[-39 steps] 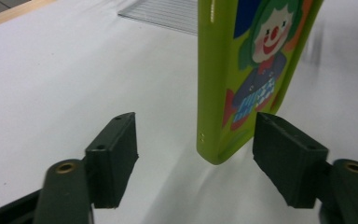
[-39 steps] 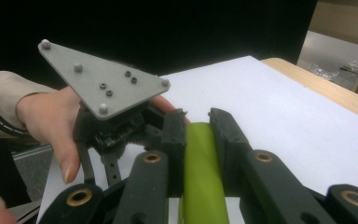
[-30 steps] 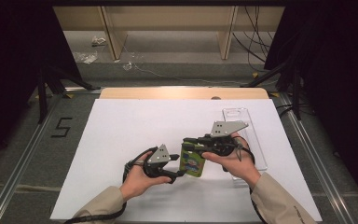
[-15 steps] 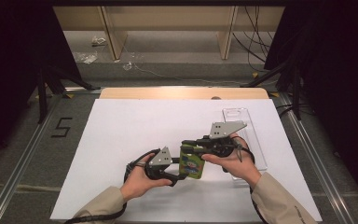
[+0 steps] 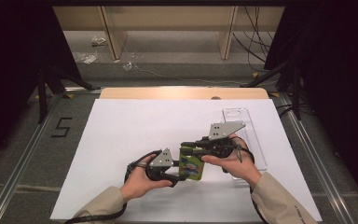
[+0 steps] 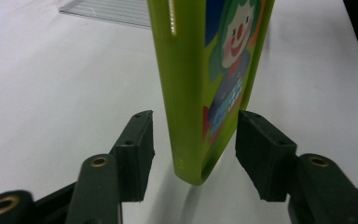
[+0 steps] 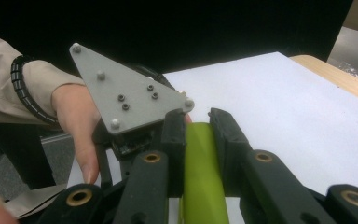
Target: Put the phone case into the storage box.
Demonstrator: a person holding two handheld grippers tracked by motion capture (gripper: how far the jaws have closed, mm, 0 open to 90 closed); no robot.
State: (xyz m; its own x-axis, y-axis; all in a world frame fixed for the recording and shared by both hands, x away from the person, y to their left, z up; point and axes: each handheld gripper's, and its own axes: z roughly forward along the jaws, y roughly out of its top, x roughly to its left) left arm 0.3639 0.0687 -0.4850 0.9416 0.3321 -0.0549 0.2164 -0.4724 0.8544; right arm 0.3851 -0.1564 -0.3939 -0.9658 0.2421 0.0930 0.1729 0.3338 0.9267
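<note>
Green case (image 5: pixel 191 164) between both level, facing tongs.

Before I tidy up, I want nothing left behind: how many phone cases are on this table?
2. A green phone case is held above the sheet near the front, clamped by the right gripper. A clear phone case lies flat at the right, behind the right hand. None seems hidden.

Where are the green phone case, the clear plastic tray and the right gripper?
green phone case (image 6: pixel 186 93), left gripper view, its green side edge
clear plastic tray (image 5: pixel 237 114), high view, its far end
right gripper (image 7: pixel 198 135), right gripper view, between its jaw tips
</note>
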